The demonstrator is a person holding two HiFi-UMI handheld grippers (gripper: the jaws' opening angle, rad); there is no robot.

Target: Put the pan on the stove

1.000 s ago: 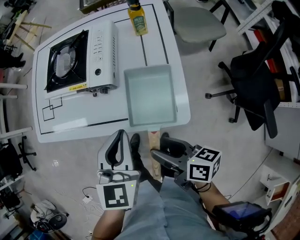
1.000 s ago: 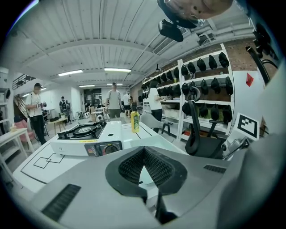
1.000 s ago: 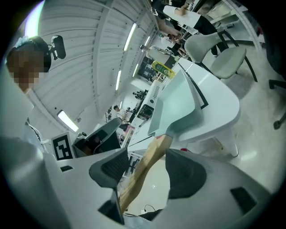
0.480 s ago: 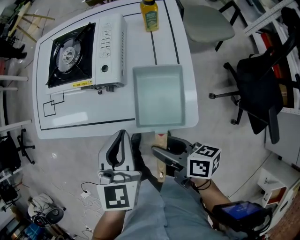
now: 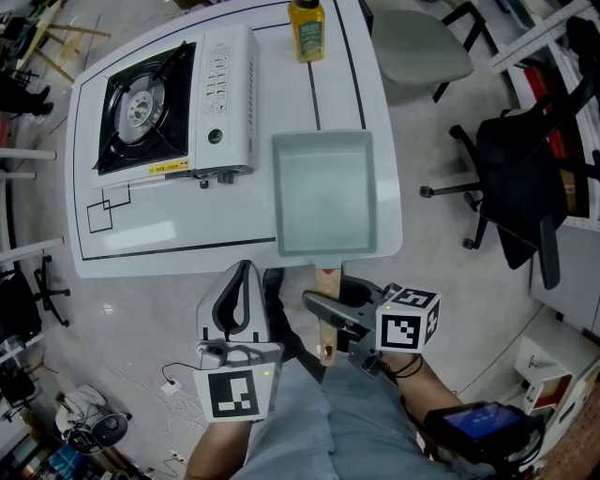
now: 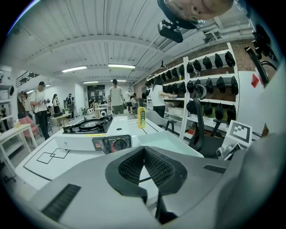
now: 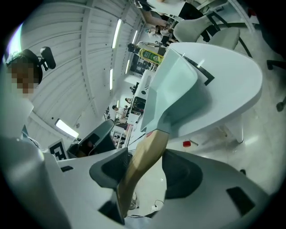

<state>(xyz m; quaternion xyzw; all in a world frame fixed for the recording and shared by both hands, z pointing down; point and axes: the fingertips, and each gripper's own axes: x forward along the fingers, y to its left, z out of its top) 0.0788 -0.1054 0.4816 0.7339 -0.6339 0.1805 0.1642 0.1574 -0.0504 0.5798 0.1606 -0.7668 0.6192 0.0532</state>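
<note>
A pale teal rectangular pan (image 5: 323,192) lies on the white table (image 5: 169,230), just right of the portable gas stove (image 5: 164,98). Its wooden handle (image 5: 326,279) juts over the near table edge. My right gripper (image 5: 330,298) is shut on that handle below the edge; in the right gripper view the handle (image 7: 143,156) fills the gap between the pads of the right gripper (image 7: 145,165), with the pan (image 7: 176,87) beyond. My left gripper (image 5: 246,267) hangs shut and empty in front of the table. The left gripper view has the left gripper (image 6: 144,150) facing the stove (image 6: 91,129) and pan (image 6: 172,145).
A yellow bottle (image 5: 307,28) stands at the table's far edge, behind the pan. A grey chair (image 5: 417,42) and a black office chair (image 5: 525,178) stand to the right. Black lines are drawn on the tabletop (image 5: 103,211). People stand far off in the room.
My head view has shifted, so the table sits lower and further right in the picture. Pan, stove and both grippers keep their places relative to each other.
</note>
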